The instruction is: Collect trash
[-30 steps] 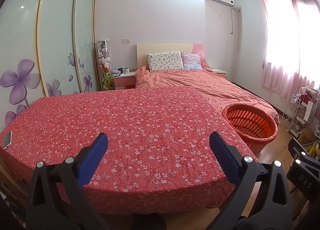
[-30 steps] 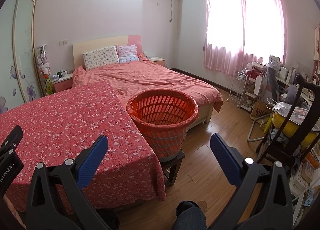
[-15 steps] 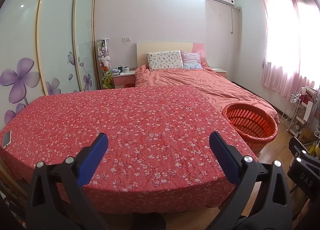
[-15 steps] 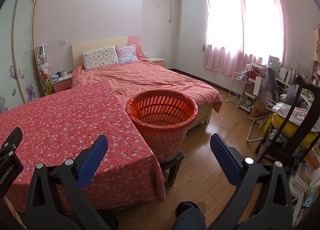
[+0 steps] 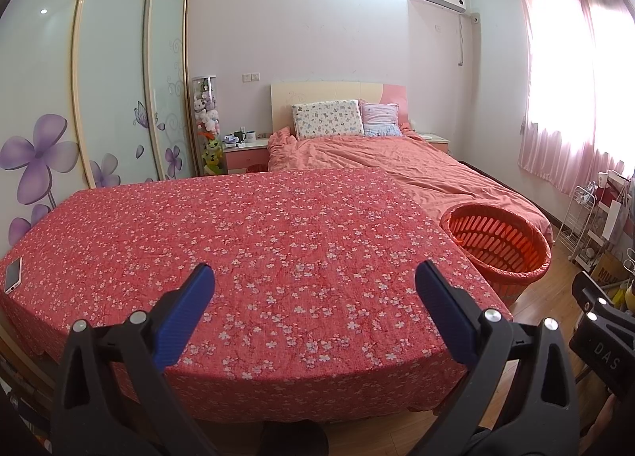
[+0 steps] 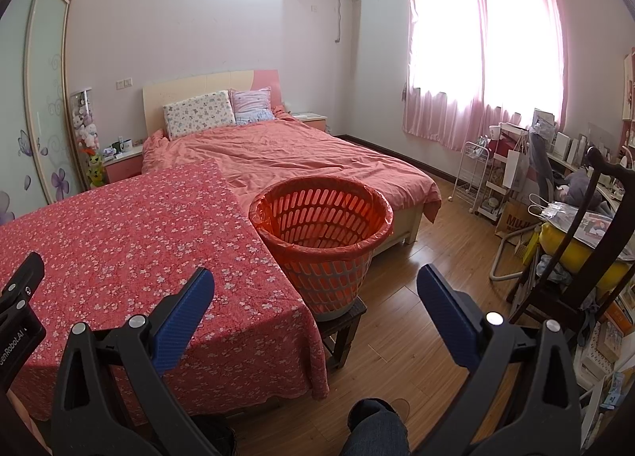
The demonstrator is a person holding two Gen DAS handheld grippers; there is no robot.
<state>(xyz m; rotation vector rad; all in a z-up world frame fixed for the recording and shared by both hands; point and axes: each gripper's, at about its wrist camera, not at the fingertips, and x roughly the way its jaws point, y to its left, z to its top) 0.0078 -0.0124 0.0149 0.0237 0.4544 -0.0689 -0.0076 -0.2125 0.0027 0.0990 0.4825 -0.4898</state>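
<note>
An orange slotted basket (image 6: 323, 241) lined with an orange bag stands on a small dark stool (image 6: 343, 327) at the right edge of a table with a red flowered cloth (image 5: 258, 257); it also shows in the left wrist view (image 5: 498, 243). I see no trash on the cloth. My left gripper (image 5: 313, 297) is open and empty above the table's near edge. My right gripper (image 6: 315, 299) is open and empty, in front of the basket. Each gripper's body shows at the other view's edge.
A phone (image 5: 12, 274) lies at the table's far left. A pink bed (image 6: 301, 158) stands behind the table and basket. A wardrobe (image 5: 111, 99) is on the left. A dark chair (image 6: 587, 241), a white rack (image 6: 474, 178) and cluttered shelves stand on the right over a wood floor (image 6: 416, 297).
Both views have shifted slightly, as if the grippers drew back and rose a little. Both grippers stay open and empty.
</note>
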